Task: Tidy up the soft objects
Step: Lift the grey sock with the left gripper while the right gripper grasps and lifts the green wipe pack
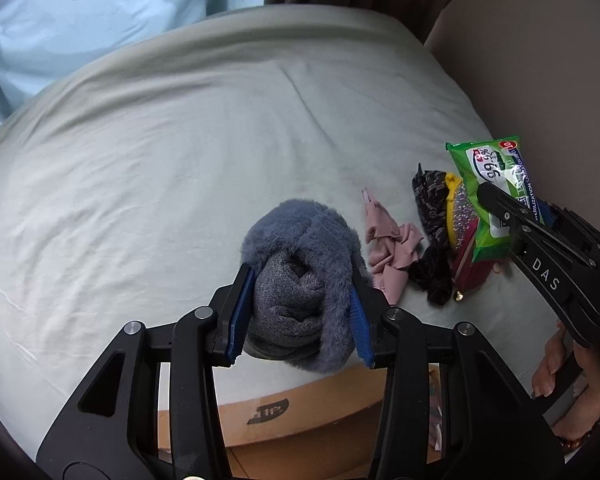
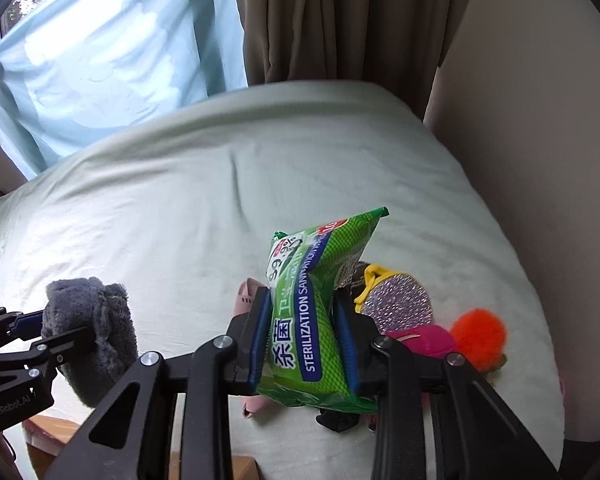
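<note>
Left gripper clamped fuzzy grey sock bundle between blue pads, over bed edge. Right gripper squeezed green wipes pack, held above small pile of soft bits.

Soft daylight through blue curtain, fisheye-bent dark edges, slight blur

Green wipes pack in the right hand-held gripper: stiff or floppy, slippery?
Likely floppy: the green wipes pack creases between the right hand-held gripper pads. Glossy film probably slips. Its unsupported top stands up, so it is probably light.
</note>
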Motion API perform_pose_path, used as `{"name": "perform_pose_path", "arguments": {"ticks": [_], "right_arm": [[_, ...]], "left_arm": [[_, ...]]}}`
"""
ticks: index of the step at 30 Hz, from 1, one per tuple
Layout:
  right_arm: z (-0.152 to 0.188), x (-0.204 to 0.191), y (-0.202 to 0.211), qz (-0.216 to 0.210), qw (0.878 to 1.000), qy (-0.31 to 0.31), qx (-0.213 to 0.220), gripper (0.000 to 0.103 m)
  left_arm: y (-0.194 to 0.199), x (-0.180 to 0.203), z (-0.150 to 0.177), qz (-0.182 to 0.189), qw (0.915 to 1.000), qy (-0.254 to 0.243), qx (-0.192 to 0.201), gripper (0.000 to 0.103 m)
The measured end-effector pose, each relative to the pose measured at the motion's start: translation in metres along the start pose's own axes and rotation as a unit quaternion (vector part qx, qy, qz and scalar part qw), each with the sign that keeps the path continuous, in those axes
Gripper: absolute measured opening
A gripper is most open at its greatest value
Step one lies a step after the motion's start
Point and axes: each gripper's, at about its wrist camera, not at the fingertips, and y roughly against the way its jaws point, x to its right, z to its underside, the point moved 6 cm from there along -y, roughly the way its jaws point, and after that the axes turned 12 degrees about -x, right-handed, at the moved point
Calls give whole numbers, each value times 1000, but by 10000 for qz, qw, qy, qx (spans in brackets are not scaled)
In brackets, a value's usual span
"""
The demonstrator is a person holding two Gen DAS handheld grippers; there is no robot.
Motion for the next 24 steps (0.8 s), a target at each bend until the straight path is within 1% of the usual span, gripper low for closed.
{"name": "perform_pose_path", "arguments": {"ticks": [3, 7, 10, 14, 19, 24], "right_arm": [[1, -2, 33, -45, 9998, 69, 169, 29], [8, -8, 82, -125, 9992, 208, 317, 29], [17, -15, 120, -216, 9983, 354, 410, 29], [33, -29, 156, -290, 9965, 666, 416, 28], [64, -48, 189, -514, 9933, 985, 302, 28], [92, -68, 201, -627, 9897, 1282, 144, 28]], "left_arm": [[33, 6, 9, -13, 9998, 52, 201, 39], [77, 14, 29, -36, 9990, 131, 437, 39], [111, 19, 48, -78, 9979, 219, 599, 39], [147, 20, 81, -199, 9962, 351, 770, 39], [170, 14, 126, -256, 9950, 639, 728, 39], [169, -3, 164, -280, 9947, 845, 506, 39]]}}
